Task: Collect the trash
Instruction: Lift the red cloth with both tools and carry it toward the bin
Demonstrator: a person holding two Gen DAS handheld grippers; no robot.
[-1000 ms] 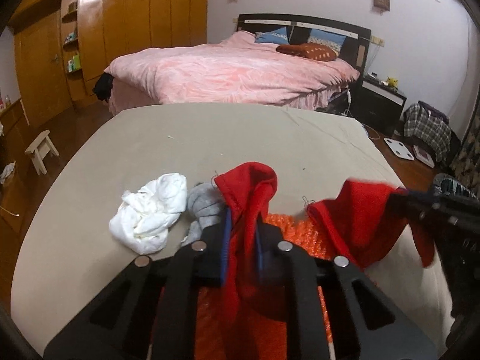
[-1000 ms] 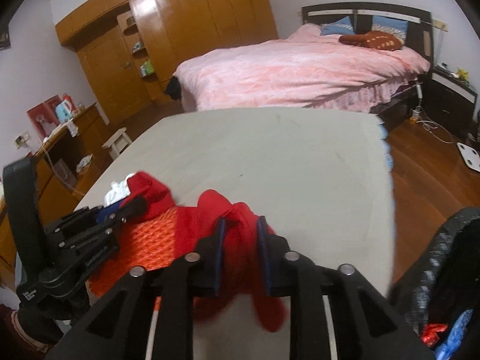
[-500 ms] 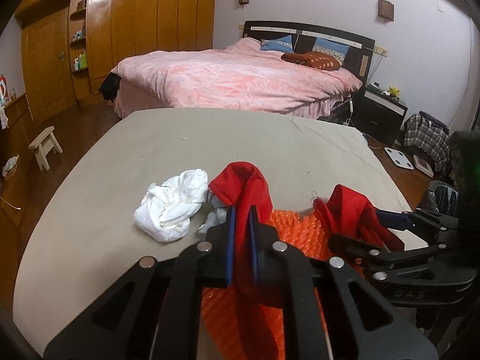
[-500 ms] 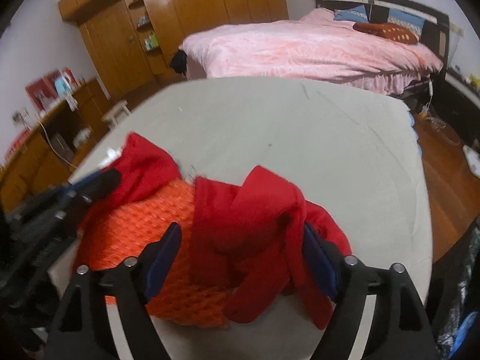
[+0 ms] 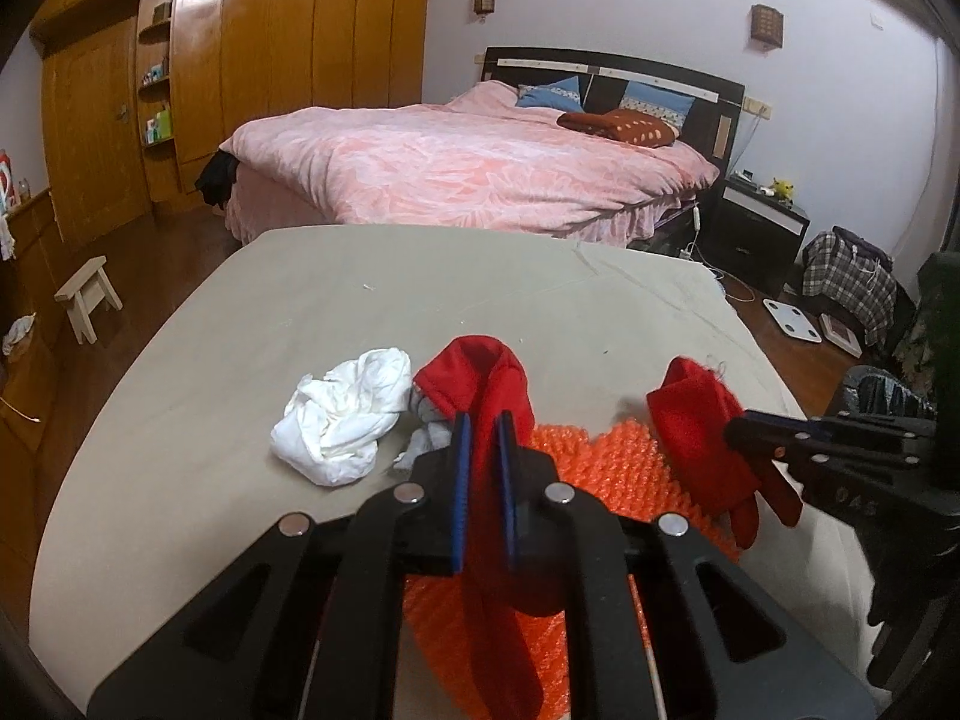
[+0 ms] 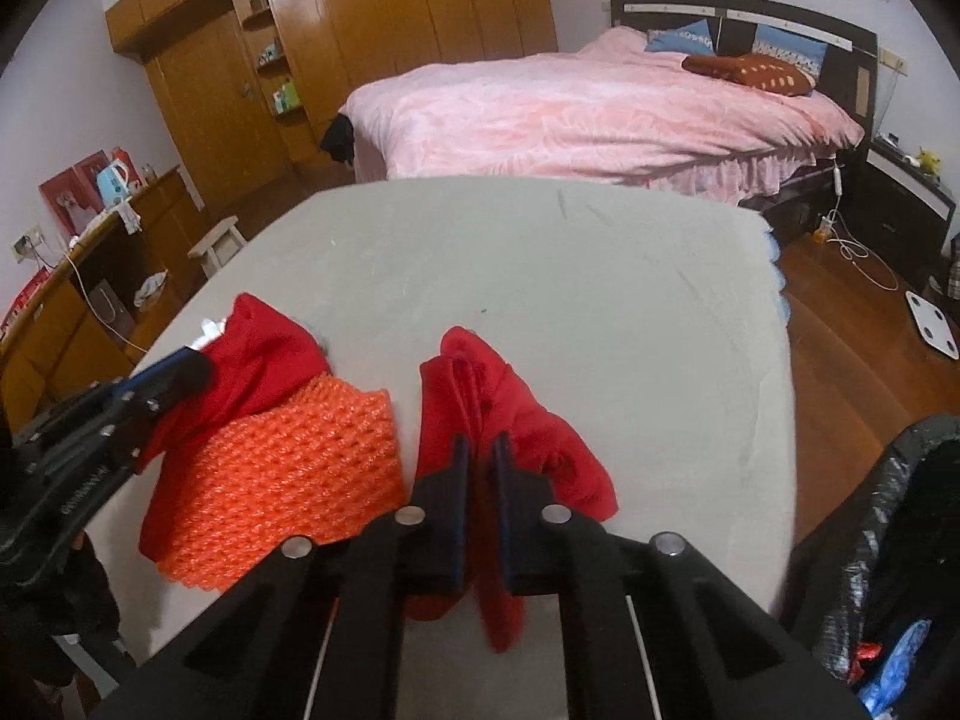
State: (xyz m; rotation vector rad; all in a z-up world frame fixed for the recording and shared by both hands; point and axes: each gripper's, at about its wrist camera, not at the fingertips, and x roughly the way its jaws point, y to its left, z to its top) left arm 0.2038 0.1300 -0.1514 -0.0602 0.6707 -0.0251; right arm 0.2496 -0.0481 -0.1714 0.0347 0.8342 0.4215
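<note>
The left gripper (image 5: 483, 420) was clamped on one bunched end of a red fabric bag (image 5: 480, 378), the cloth squeezed between its blue pads and hanging down between the black fingers. The right gripper (image 6: 480, 450) had just snapped closed and pinched the other red end, which rose in a crumpled fold ahead of its tips and drooped below them. Between the two red ends lay the bag's middle, a bright orange stretch of bubble-textured netting (image 6: 282, 480), slack and puckered on the near edge of a beige mattress (image 5: 420, 276). Just beside the left-held end, on the mattress, sat a crumpled white wad of paper or cloth (image 5: 342, 414), with a small grey scrap (image 5: 429, 426) touching the red fabric. A black trash bag (image 6: 888, 516) stood open off the mattress's near right corner, coloured wrappers showing inside it. Farther back stood a bed with a pink quilt (image 5: 468, 168), blue pillows and a dark headboard, a black nightstand (image 5: 756, 228) to its right, and a wooden wardrobe (image 5: 252, 54) along the left wall.
</note>
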